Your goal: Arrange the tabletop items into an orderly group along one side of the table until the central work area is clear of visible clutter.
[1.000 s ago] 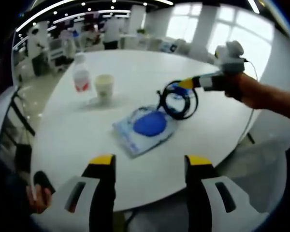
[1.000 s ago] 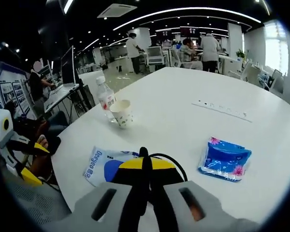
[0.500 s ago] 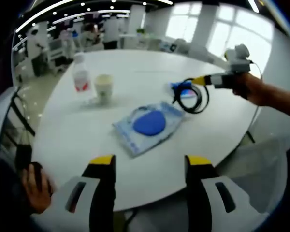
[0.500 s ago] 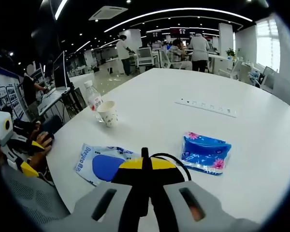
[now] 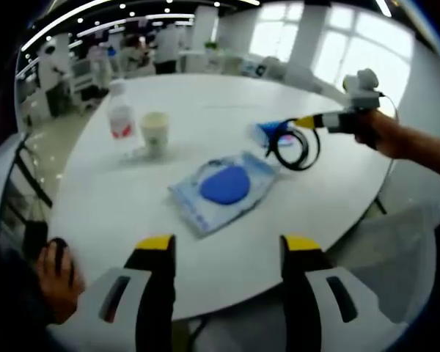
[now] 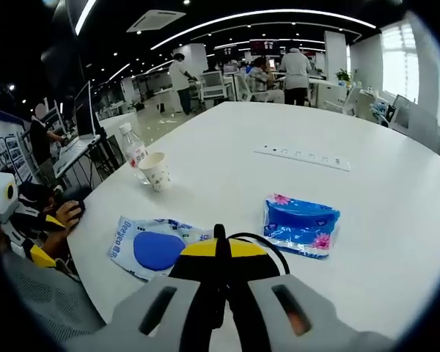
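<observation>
On round white counter [image 6: 367, 220]: glossy blue tissue pack [image 6: 301, 225]; beside it, right claw [image 6: 221, 246] pinching looped black cable [image 5: 293, 147]; left claw [image 5: 227, 246] spread.

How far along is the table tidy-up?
Early. Possibly done: the water bottle and paper cup stand together near one edge. In hand: the right hand-held gripper is shut on a black cable coil, held above the table. Left: the wipes pack and blue tissue pack lie mid-table. The left hand-held gripper is open, holding nothing.
</observation>
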The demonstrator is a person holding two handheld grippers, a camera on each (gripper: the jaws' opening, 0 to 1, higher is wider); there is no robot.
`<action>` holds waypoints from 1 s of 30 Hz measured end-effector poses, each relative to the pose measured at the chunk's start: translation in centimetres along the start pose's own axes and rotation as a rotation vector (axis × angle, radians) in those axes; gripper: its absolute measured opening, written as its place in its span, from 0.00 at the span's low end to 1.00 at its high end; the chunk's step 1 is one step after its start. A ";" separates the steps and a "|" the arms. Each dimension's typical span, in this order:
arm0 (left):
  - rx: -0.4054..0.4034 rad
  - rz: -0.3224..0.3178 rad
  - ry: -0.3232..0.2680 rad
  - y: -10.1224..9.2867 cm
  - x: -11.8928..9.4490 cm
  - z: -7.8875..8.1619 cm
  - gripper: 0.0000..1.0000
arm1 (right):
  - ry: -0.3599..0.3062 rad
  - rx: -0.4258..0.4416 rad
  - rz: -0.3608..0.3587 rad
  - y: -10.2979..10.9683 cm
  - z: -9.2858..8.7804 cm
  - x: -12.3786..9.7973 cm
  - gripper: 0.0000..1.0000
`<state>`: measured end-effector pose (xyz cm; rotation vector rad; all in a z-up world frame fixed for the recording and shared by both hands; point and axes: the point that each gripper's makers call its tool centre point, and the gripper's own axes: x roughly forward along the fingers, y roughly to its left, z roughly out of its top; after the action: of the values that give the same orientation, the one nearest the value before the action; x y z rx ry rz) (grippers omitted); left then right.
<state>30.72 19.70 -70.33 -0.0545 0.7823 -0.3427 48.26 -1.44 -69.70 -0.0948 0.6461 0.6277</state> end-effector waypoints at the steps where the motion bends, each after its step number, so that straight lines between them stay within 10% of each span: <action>1: 0.000 0.000 0.000 0.0 0.0 0.0 0.54 | 0.001 0.000 0.001 0.0 0.0 0.0 0.02; 30: -0.005 -0.002 0.001 0.0 0.1 0.0 0.54 | 0.052 0.052 -0.023 -0.3 -2.5 -0.1 0.02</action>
<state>30.80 19.68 -70.38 -0.0597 0.7838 -0.3429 47.04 -2.42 -71.64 -0.0703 0.7099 0.5873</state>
